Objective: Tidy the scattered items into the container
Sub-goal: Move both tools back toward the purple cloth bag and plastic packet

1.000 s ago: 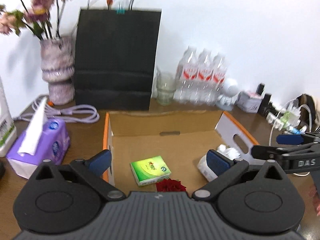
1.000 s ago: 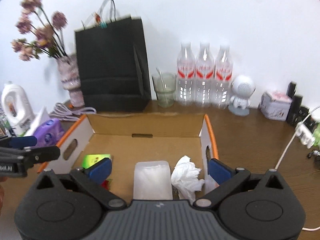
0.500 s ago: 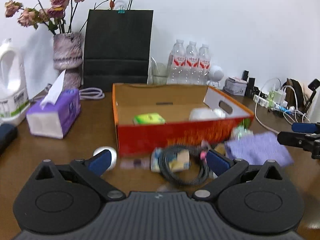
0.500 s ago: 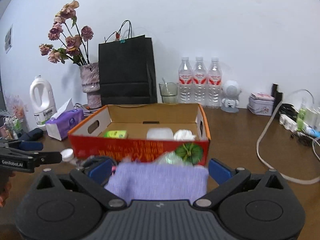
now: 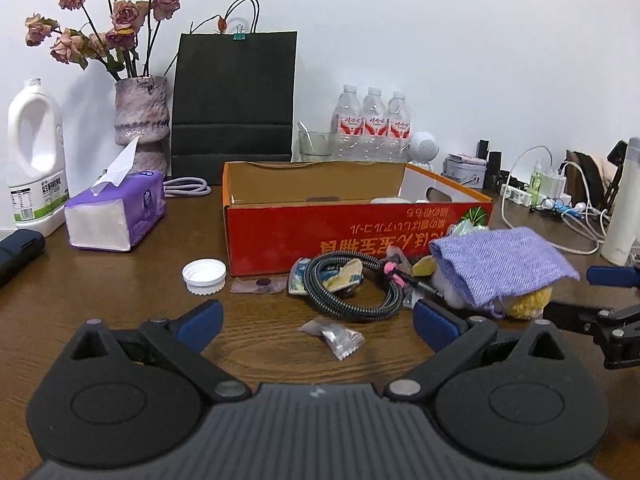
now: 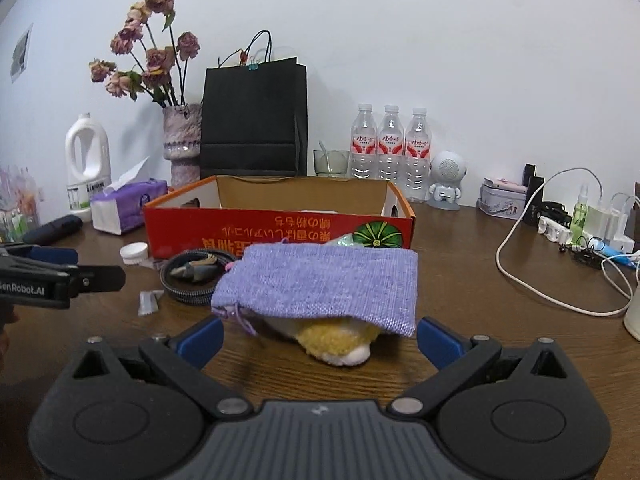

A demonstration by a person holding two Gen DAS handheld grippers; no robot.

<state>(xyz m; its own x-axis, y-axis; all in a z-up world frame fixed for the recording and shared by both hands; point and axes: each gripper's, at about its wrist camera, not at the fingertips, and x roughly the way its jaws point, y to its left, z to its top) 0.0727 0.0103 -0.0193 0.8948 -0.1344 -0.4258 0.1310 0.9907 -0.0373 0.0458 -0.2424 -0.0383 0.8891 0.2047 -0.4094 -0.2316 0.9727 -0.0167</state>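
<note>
Left gripper [image 5: 316,316] released, jaws spread wide, nothing between them, low over the wooden table [image 5: 120,300]. Right gripper [image 6: 320,330] also released, jaws wide, nothing gripped.

Landmark: red cardboard box [image 5: 356,236], open top, printed text upside down on its near wall.

Left view, in front of the box:
- clear candy wrapper [image 5: 334,334] nearest the left gripper, between its fingertips' line and the box
- coiled black braided cable [image 5: 352,288] just in front of the box's near wall, torn snack packets [image 5: 340,274] inside the coil
- white bottle cap [image 5: 204,276] just off the box's front-left corner
- small clear bag [image 5: 256,285] between cap and cable
- purple knitted pouch [image 5: 500,268] at the box's front-right corner, draped over a yellow plush toy [image 5: 528,306]

Right view: pouch [image 6: 320,280] just ahead of the right gripper, plush toy [image 6: 336,340] poking out under its near edge. Inside the box only a bit of white shows above the wall; can't identify it.

Left of the box: purple tissue pack [image 5: 116,212]. Behind the box: black paper bag [image 5: 234,96], 3 water bottles [image 5: 372,124].
</note>
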